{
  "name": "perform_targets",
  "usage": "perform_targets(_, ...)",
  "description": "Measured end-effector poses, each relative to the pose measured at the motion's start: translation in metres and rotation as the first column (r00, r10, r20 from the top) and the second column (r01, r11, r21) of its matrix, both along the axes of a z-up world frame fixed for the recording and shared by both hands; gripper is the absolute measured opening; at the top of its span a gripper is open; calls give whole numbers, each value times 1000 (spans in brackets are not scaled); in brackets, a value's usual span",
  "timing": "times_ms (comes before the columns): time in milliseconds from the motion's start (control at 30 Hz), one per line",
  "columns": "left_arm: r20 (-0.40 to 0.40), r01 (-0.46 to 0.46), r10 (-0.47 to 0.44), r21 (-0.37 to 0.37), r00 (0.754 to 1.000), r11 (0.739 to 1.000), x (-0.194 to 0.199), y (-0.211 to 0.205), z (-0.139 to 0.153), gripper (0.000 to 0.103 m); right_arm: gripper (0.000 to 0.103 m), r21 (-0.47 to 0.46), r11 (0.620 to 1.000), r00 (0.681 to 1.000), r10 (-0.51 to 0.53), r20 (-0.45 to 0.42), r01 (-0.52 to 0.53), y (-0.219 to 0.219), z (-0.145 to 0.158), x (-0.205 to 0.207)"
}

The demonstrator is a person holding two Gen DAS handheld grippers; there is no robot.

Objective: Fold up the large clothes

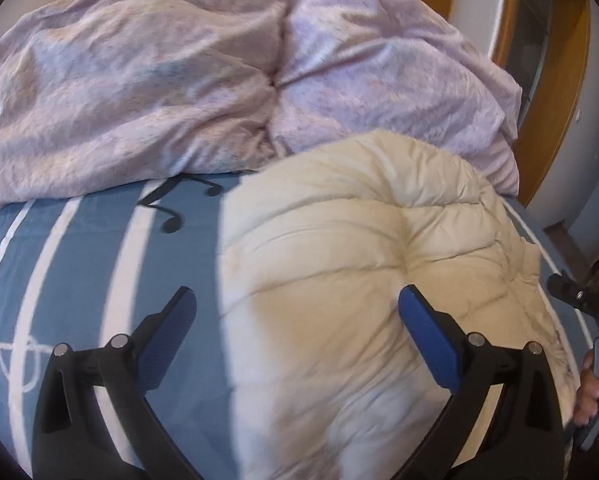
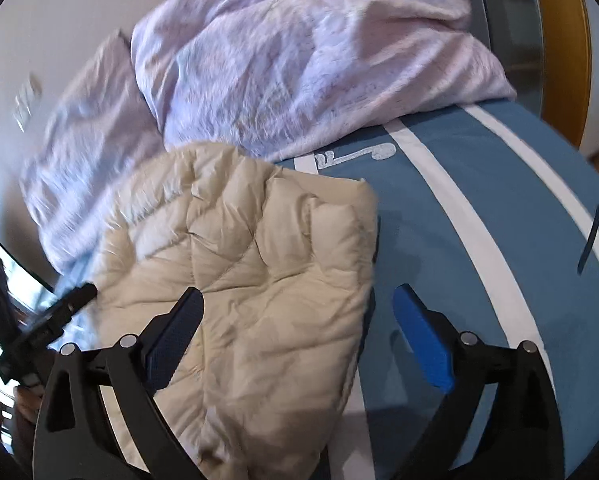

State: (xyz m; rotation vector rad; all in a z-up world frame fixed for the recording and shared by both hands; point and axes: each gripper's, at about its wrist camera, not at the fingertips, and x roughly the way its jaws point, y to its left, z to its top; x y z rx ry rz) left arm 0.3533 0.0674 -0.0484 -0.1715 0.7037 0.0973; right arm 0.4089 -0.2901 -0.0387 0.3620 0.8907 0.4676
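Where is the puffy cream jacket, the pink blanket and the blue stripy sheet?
puffy cream jacket [image 2: 259, 264], right wrist view, on its quilted middle.
pink blanket [image 1: 139, 92], left wrist view, on its crumpled left half.
blue stripy sheet [image 2: 499, 208], right wrist view, on a bare blue band.

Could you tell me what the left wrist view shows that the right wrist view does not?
Only the left wrist view shows the left tongs, open, above the left edge of the cream puffer jacket, and black note prints on the blue striped bedsheet. Only the right wrist view shows the right tongs, open, above the jacket's right edge, plus a white note print. Both share the jacket, the sheet and the crumpled pink duvet behind.
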Motion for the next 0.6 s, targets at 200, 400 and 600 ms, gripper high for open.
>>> perform_targets(200, -64, -23, 11, -178, 998, 984, -8, 37, -10, 101, 99, 205, 979, 972, 57, -228, -9, -5, -37, 21)
perform_targets(400, -94, 9, -32, -234, 995, 972, -2, 38, -23, 101, 100, 254, 966, 958, 109, -264, -40, 8, -48, 32)
perform_targets(600, -105, 50, -87, -310, 991, 949, 9, 34, -34, 101, 101, 267, 956, 949, 187, -252, -117, 35, -47, 40)
